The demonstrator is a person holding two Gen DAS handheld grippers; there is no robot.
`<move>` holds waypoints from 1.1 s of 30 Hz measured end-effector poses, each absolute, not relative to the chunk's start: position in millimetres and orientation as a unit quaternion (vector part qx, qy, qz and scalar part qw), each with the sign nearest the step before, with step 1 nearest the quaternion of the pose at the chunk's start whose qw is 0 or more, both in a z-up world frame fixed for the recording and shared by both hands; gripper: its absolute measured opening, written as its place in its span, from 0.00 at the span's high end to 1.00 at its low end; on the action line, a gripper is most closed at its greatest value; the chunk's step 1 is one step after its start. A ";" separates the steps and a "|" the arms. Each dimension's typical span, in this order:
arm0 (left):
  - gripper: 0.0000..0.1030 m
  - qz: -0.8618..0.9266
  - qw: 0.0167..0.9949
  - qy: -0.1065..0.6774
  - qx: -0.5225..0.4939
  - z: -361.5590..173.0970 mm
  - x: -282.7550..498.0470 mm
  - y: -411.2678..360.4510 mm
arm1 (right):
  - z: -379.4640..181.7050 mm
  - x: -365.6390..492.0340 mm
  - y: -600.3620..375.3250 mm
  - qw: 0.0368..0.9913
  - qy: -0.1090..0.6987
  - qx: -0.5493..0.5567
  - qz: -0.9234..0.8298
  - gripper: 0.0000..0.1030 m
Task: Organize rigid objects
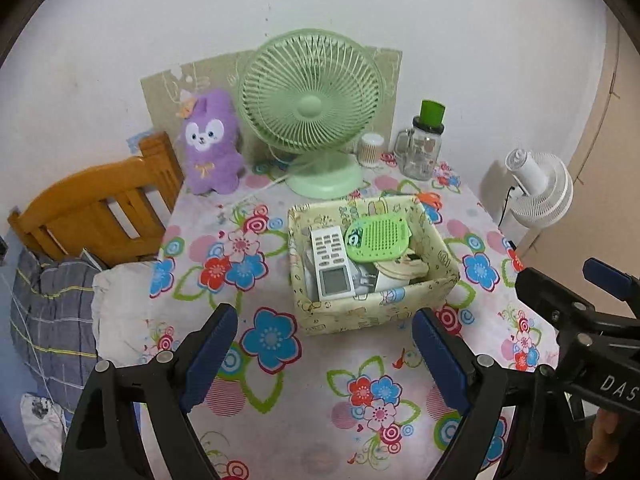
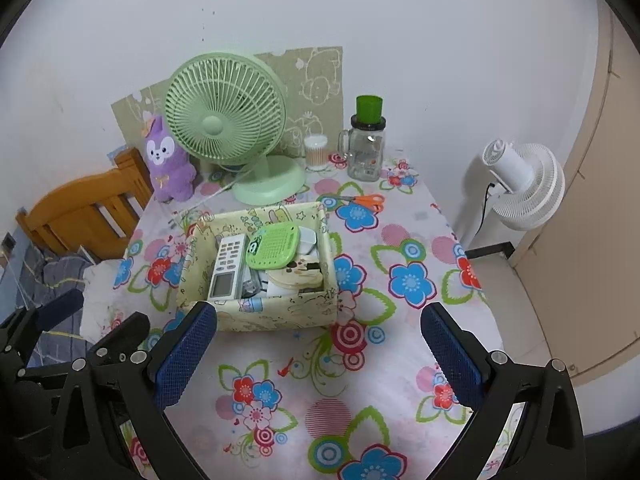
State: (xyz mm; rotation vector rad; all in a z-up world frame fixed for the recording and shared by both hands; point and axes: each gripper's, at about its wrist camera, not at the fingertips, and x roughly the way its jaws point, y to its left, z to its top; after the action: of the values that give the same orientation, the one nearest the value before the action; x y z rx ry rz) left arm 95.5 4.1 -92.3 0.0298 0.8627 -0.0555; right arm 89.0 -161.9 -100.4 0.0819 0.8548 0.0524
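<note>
A patterned cardboard box (image 1: pixel 360 312) (image 2: pixel 280 312) stands mid-table. In it lie a white remote (image 1: pixel 330 262) (image 2: pixel 226 266), a green perforated gadget (image 1: pixel 378 236) (image 2: pixel 274 250) and other small items. Orange scissors (image 2: pixel 362 200) lie on the cloth behind the box. My left gripper (image 1: pixel 324 356) is open and empty, just in front of the box. My right gripper (image 2: pixel 320 356) is open and empty, also in front of the box; its body shows at the right in the left wrist view (image 1: pixel 576 320).
A green desk fan (image 1: pixel 312 112) (image 2: pixel 228 120), a purple plush (image 1: pixel 212 144) (image 2: pixel 166 160), a cotton-swab tub (image 2: pixel 316 152) and a glass jar with green cap (image 1: pixel 424 144) (image 2: pixel 366 144) stand at the table's back. A wooden chair (image 1: pixel 96 216) is left, a white fan (image 2: pixel 524 184) right.
</note>
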 end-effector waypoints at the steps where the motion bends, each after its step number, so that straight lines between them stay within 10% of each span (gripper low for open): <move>1: 0.12 -0.024 0.909 0.415 0.013 -88.7 93.5 3.2 | -97.3 88.5 -164.5 0.910 0.413 0.041 0.027 0.00; 33: 0.00 -0.010 0.946 0.324 -0.002 14.2 26.9 -29.9 | -7.8 28.9 -208.0 0.944 0.326 0.026 0.033 0.00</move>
State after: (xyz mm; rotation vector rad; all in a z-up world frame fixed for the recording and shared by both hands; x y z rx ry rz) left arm 26.9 -29.9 14.2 -0.0034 0.6599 -0.0211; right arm 28.9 -208.0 -7.8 0.0522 0.6653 0.0674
